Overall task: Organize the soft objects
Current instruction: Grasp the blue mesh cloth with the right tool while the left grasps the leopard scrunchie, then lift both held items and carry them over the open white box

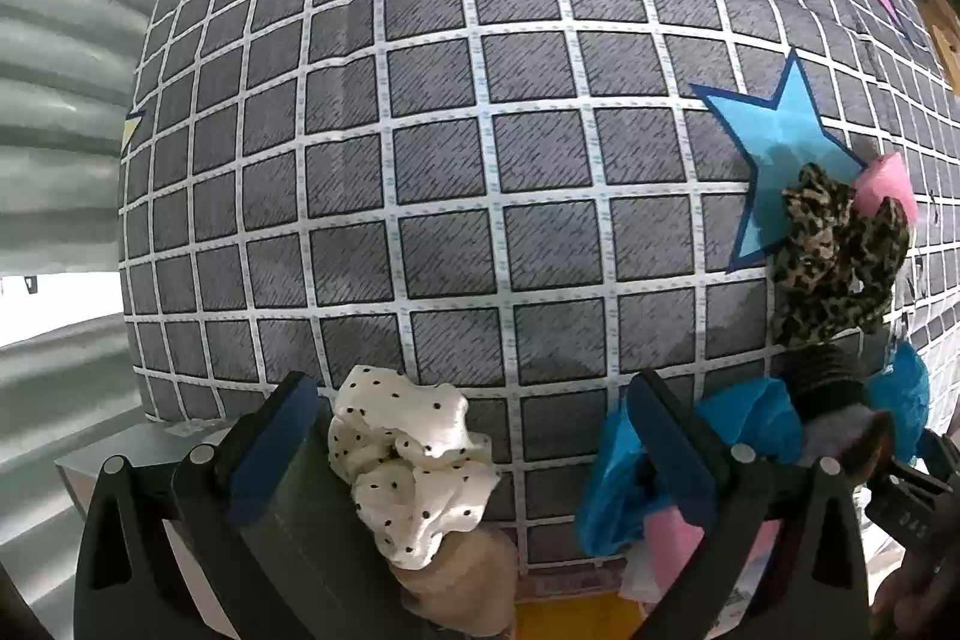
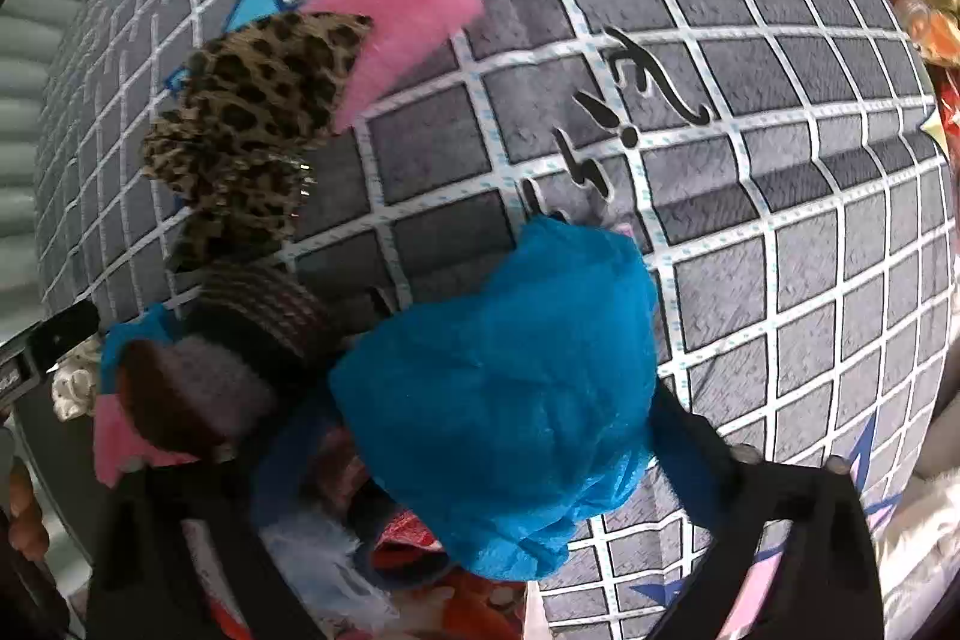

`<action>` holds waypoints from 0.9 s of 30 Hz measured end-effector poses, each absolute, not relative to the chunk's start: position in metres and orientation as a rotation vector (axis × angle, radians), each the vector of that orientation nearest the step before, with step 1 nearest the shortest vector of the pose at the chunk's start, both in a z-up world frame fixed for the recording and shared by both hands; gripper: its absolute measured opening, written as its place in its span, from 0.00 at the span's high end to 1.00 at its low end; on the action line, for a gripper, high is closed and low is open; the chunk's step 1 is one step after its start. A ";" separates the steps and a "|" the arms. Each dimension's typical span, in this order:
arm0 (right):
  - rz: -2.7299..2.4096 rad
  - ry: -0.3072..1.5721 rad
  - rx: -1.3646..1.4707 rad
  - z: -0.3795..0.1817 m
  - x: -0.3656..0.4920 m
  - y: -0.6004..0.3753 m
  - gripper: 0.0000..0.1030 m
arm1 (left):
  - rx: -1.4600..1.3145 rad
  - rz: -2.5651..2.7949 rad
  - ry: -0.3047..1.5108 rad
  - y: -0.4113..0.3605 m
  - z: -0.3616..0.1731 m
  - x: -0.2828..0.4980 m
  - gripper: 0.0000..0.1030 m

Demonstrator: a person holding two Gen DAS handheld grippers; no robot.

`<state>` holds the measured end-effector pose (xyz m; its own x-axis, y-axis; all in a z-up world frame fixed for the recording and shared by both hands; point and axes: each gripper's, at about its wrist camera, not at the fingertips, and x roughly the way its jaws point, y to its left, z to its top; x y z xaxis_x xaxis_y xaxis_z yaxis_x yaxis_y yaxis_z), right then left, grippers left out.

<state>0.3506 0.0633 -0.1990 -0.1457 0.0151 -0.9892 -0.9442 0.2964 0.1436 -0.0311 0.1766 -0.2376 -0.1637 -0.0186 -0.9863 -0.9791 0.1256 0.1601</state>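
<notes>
Both claws [image 1: 474, 430] [image 2: 480, 490] pointing straight down

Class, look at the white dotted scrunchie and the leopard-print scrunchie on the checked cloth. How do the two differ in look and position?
The white dotted scrunchie is pale with small black dots; the leopard-print scrunchie is tan with dark blotches. The white one lies between the left gripper's open jaws; the leopard one lies off to the right, overlapping a blue star. Both are ruffled fabric rings resting on the checked cloth.
</notes>
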 end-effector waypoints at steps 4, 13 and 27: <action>1.089 1.408 -0.929 -0.196 0.348 0.069 0.29 | -1.048 1.217 1.414 0.175 -0.231 -0.016 0.00; 1.172 1.472 -0.846 -0.190 0.343 0.076 0.58 | -0.970 1.115 1.359 0.181 -0.195 0.070 0.00; 1.211 1.534 -0.626 -0.157 0.374 0.058 0.58 | -0.969 0.894 1.423 0.210 -0.212 0.223 0.08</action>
<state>0.3739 0.0577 -0.1566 -0.3266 0.1899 -0.9259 -0.8566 0.3545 0.3749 0.2231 0.2100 -0.2125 -0.0216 -0.0689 -0.9974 -0.9283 0.3718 -0.0056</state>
